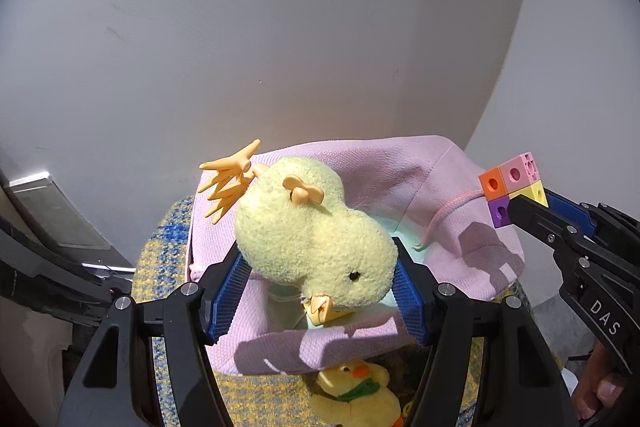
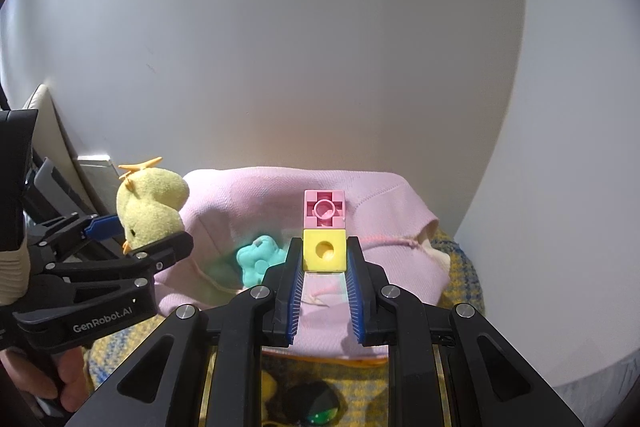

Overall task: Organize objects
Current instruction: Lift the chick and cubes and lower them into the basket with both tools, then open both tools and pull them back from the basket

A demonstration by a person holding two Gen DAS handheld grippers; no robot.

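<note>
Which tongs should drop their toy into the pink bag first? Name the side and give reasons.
Probably left. The left tongs hold the plush chick right above the pink bag opening; the right tongs, gripping the block cluster, look nearer its edge.

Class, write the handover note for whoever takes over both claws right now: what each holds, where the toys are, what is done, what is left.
Left claw: shut on the plush chick, held over the open pink fabric bag.
Right claw: shut on the block cluster, gripped by its yellow cube, also above the bag.
Done: a teal toy already lies inside the bag.
Left: release both toys into the bag. A second yellow duck plush still lies on the checked cloth in front of the bag, so that probably goes next.
</note>
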